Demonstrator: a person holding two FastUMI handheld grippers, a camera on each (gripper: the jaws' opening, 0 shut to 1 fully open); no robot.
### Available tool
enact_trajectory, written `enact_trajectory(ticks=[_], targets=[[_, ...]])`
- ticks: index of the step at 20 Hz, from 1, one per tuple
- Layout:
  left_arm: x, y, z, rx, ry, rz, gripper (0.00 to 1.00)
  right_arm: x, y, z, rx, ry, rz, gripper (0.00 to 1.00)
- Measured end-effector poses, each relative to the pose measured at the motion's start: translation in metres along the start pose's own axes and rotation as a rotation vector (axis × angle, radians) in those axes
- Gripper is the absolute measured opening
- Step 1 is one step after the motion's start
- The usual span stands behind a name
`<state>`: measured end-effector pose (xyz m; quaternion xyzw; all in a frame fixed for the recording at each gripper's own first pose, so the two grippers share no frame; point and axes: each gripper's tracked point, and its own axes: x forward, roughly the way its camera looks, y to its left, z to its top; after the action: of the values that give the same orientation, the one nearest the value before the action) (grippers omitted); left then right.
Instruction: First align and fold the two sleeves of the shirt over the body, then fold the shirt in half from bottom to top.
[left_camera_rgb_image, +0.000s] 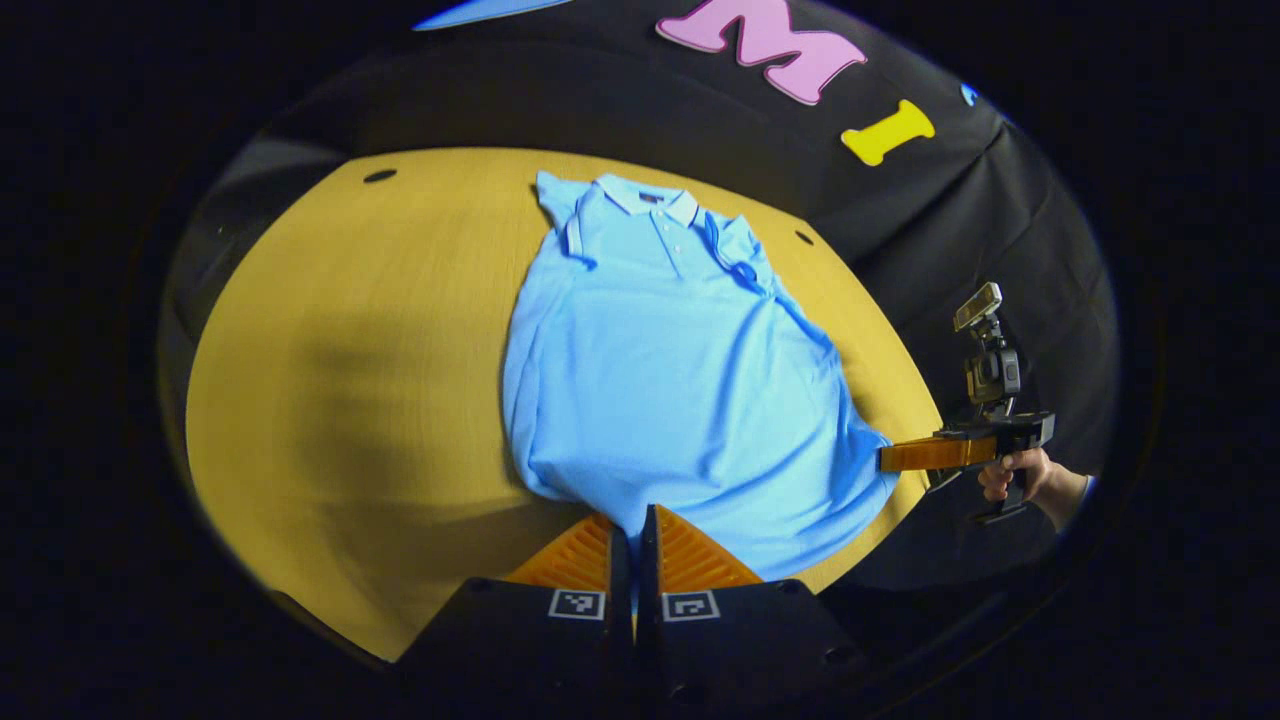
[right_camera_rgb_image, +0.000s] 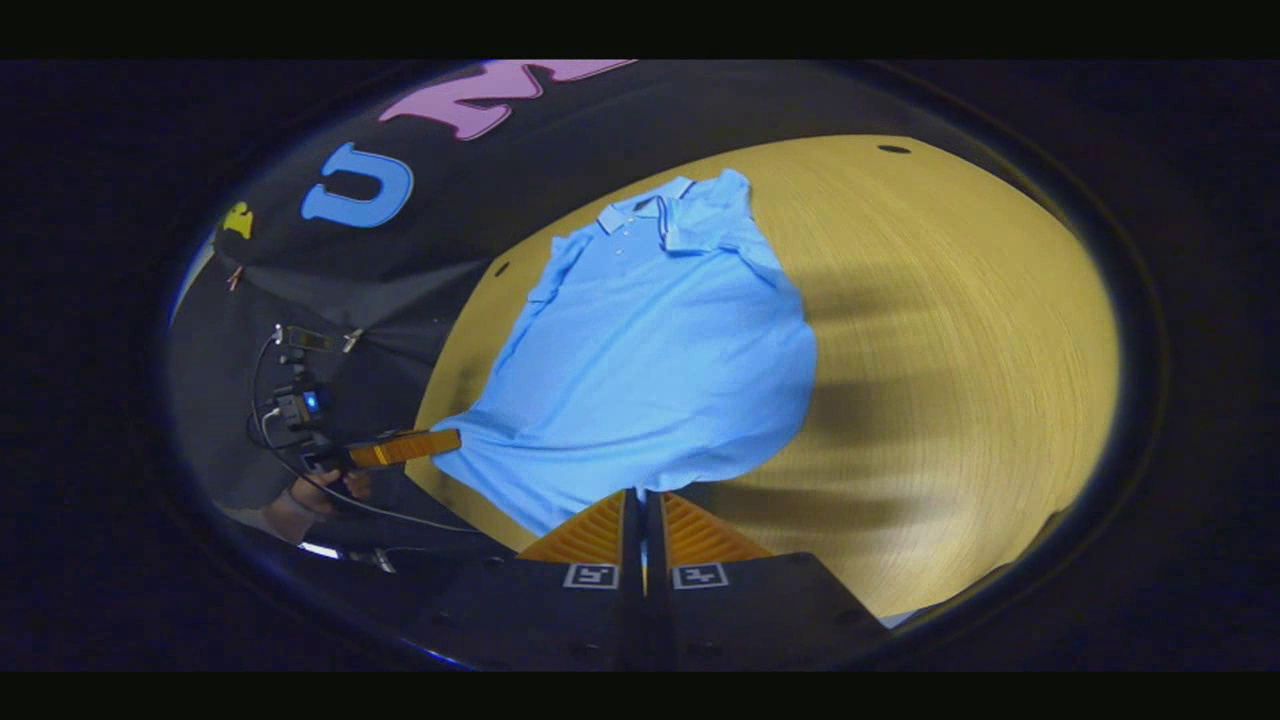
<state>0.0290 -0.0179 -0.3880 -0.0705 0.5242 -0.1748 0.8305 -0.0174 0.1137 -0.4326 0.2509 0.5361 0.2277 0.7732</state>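
Fingers of the left gripper (left_camera_rgb_image: 633, 535) pinch the polo shirt (left_camera_rgb_image: 665, 380) hem at bottom centre on the yellow tabletop (left_camera_rgb_image: 350, 400); no writing is legible. Right gripper (right_camera_rgb_image: 640, 520) likewise clamps the hem, the shirt (right_camera_rgb_image: 650, 370) filling the centre.

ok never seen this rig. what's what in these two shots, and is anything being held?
No robot arm: a person holds a two-finger gripper in each hand, each with a fisheye camera looking along its fingers. In the left gripper view, the left gripper sits at the bottom, shut on the hem of a light blue polo shirt lying on a yellow table. The right gripper, with the hand holding it, is at the shirt's other bottom corner. The right gripper view shows the same from the other side. Both sleeves look already folded in, so this seems the start of the bottom-to-top fold.
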Motion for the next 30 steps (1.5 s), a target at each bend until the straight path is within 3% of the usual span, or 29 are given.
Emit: enact_trajectory(ticks=[3, 6, 7, 8, 9, 11, 12, 13, 16, 18, 21, 22, 24, 25, 27, 28, 29, 30], targets=[[-0.011, -0.003, 0.057, 0.068, -0.101, 0.001, 0.06, -0.013, 0.024, 0.052, -0.075, -0.093, 0.052, 0.05], [-0.012, 0.007, 0.120, 0.102, -0.182, 0.055, 0.06, -0.023, 0.031, 0.125, -0.118, -0.201, 0.077, 0.00], [-0.010, 0.009, 0.142, 0.104, -0.212, 0.070, 0.06, -0.021, 0.029, 0.152, -0.135, -0.235, 0.075, 0.09], [-0.007, 0.011, 0.167, 0.099, -0.242, 0.081, 0.07, -0.019, 0.027, 0.180, -0.151, -0.265, 0.078, 0.00], [-0.001, 0.014, 0.191, 0.089, -0.271, 0.097, 0.06, -0.015, 0.025, 0.212, -0.164, -0.298, 0.076, 0.09], [0.015, 0.027, 0.235, 0.063, -0.318, 0.164, 0.06, -0.005, 0.021, 0.270, -0.186, -0.362, 0.063, 0.05], [0.028, 0.037, 0.252, 0.056, -0.329, 0.203, 0.06, 0.001, 0.020, 0.298, -0.200, -0.397, 0.053, 0.09], [0.040, 0.041, 0.270, 0.057, -0.338, 0.224, 0.06, 0.013, 0.015, 0.324, -0.202, -0.426, 0.032, 0.00], [0.080, 0.050, 0.324, 0.010, -0.378, 0.252, 0.06, 0.051, 0.004, 0.397, -0.175, -0.485, -0.018, 0.09], [0.113, 0.060, 0.350, -0.058, -0.370, 0.260, 0.06, 0.080, -0.015, 0.429, -0.196, -0.483, -0.073, 0.00], [0.164, 0.091, 0.382, 0.023, -0.374, 0.324, 0.06, 0.118, -0.058, 0.448, -0.179, -0.489, -0.176, 0.09], [0.175, 0.103, 0.377, 0.057, -0.352, 0.358, 0.06, 0.132, -0.074, 0.444, -0.154, -0.464, -0.200, 0.04], [0.199, 0.112, 0.360, 0.085, -0.276, 0.401, 0.08, 0.158, -0.101, 0.431, -0.151, -0.403, -0.298, 0.10], [0.211, 0.111, 0.354, 0.076, -0.240, 0.401, 0.12, 0.163, -0.112, 0.427, -0.173, -0.389, -0.373, 0.10], [0.223, 0.116, 0.341, 0.069, -0.181, 0.432, 0.55, 0.163, -0.106, 0.424, -0.207, -0.394, -0.431, 0.02], [0.221, 0.118, 0.335, 0.071, -0.172, 0.457, 0.76, 0.163, -0.102, 0.420, -0.209, -0.393, -0.413, 0.04], [0.217, 0.120, 0.339, 0.065, -0.191, 0.472, 0.97, 0.163, -0.108, 0.422, -0.221, -0.393, -0.417, 0.26], [0.212, 0.120, 0.347, 0.044, -0.229, 0.464, 0.97, 0.156, -0.111, 0.421, -0.243, -0.397, -0.430, 0.49]])
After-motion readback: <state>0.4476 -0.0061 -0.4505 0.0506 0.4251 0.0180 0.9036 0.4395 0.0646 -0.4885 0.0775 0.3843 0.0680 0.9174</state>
